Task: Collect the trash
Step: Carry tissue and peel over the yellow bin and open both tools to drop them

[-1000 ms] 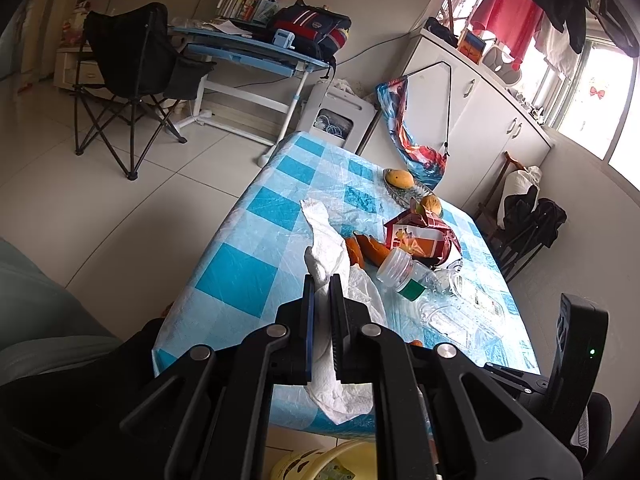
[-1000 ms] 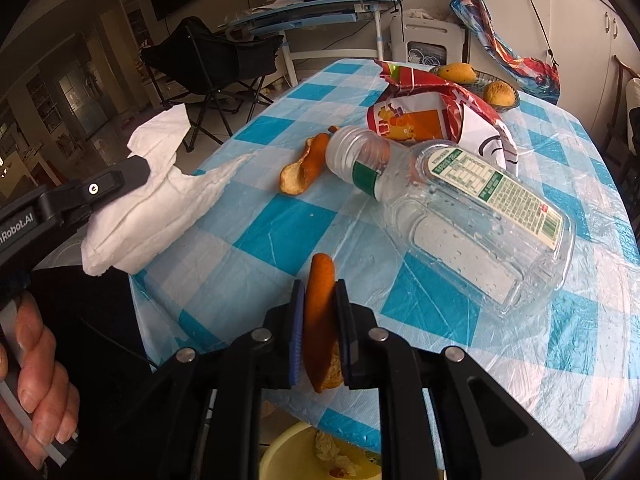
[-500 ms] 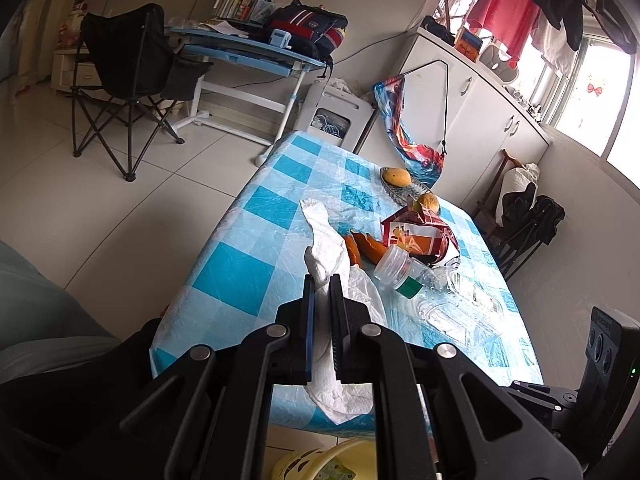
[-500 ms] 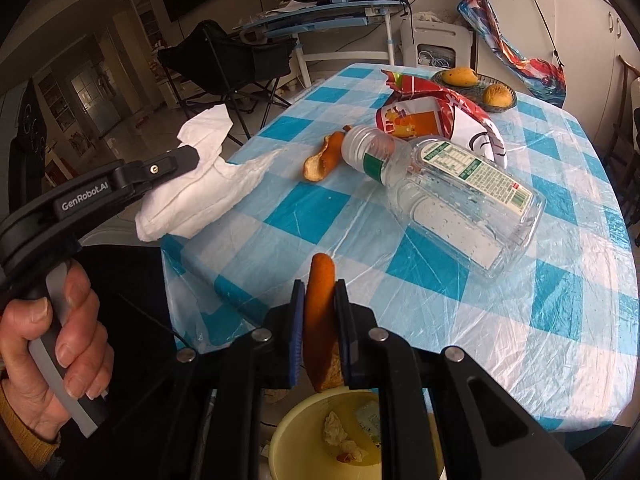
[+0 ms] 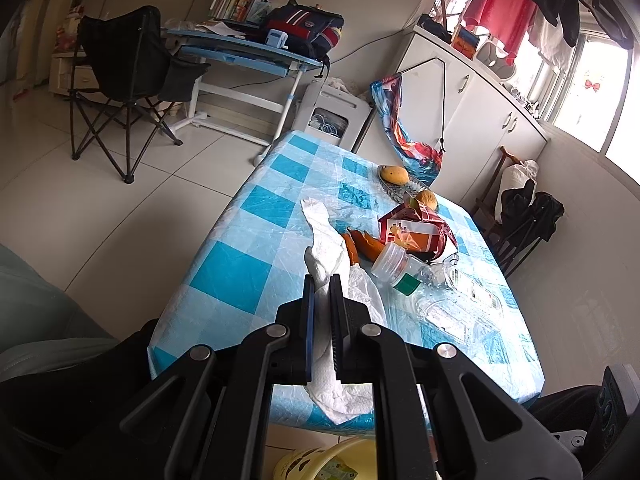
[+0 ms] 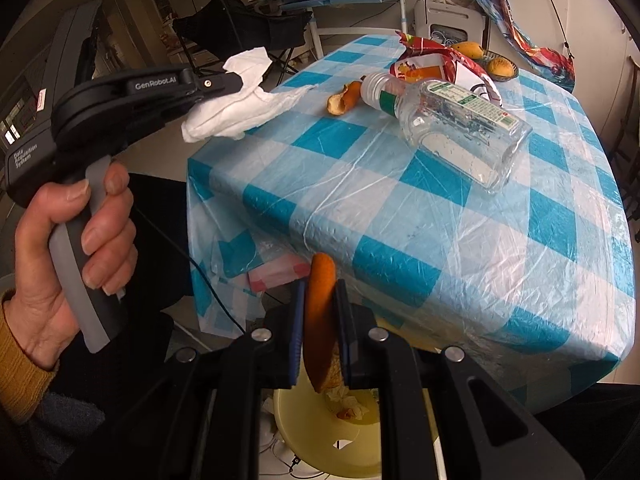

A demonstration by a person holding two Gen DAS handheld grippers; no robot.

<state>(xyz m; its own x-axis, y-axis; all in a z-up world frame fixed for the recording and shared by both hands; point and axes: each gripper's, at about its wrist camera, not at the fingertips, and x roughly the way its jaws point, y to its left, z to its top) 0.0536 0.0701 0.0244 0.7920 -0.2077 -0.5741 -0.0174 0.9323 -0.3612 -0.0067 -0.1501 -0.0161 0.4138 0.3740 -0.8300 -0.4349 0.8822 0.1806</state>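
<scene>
My left gripper [image 5: 321,280] is shut on a white paper tissue [image 5: 326,248] and holds it above the near end of the checked table [image 5: 240,276]; it also shows in the right wrist view [image 6: 236,80] with the tissue [image 6: 240,108]. My right gripper [image 6: 320,286] is shut on an orange peel [image 6: 319,316], held below the table edge, above a yellow bin [image 6: 304,428] with trash in it. On the table lie another orange peel [image 6: 344,98], an empty plastic bottle [image 6: 448,120] and a red snack bag [image 6: 436,64].
A dish with two mangoes [image 5: 404,186] sits at the table's far end. A folding chair [image 5: 128,76], a blue desk [image 5: 244,48] and white cabinets [image 5: 472,108] stand around. The yellow bin [image 5: 320,464] is on the floor by the table's near edge.
My right gripper has pulled back off the table and dropped below its edge with the peel, over the yellow bin. The left gripper still holds the tissue, nearly still.
</scene>
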